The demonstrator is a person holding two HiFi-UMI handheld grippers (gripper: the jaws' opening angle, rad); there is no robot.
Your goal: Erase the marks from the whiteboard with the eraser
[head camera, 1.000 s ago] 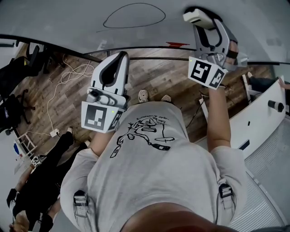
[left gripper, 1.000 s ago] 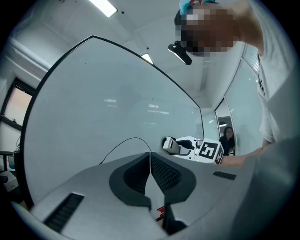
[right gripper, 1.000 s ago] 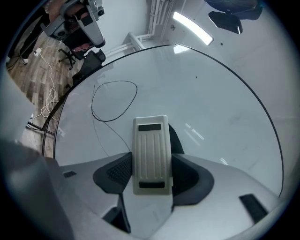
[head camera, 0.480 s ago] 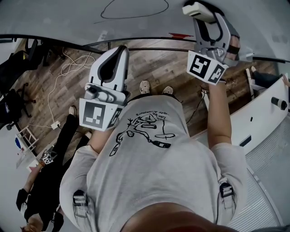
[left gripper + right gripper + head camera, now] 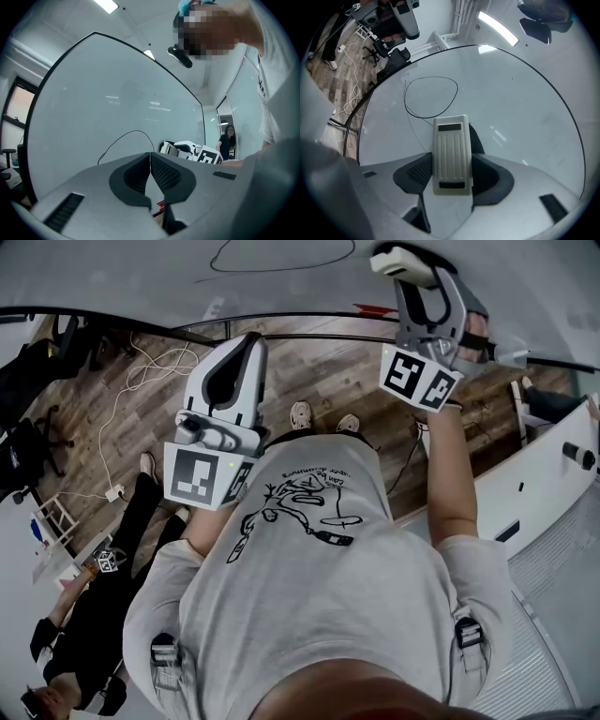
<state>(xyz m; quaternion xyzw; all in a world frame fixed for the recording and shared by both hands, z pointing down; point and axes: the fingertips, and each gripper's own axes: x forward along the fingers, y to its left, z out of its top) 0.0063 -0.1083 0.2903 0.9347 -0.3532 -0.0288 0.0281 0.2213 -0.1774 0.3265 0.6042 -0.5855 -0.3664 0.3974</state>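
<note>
Your right hand-held gripper [image 5: 451,176] clamps the eraser [image 5: 450,150] before the whiteboard's [image 5: 511,93] black loop [image 5: 431,97]. Your left hand-held gripper [image 5: 150,157] is clenched and empty.

The broad glossy white whiteboard [image 5: 511,93] lies open across the upper and right of the right gripper view. Its one mark, a thin black drawn loop [image 5: 431,96], sits upper left of centre, just beyond the ribbed white plastic eraser [image 5: 450,145] clamped in the right tongs [image 5: 451,164]. Bare board runs between them. In the head view the left tongs [image 5: 249,341], pressed together, hang left of centre, well apart from the right. A bystander in black [image 5: 94,615] fills the lower left.
</note>
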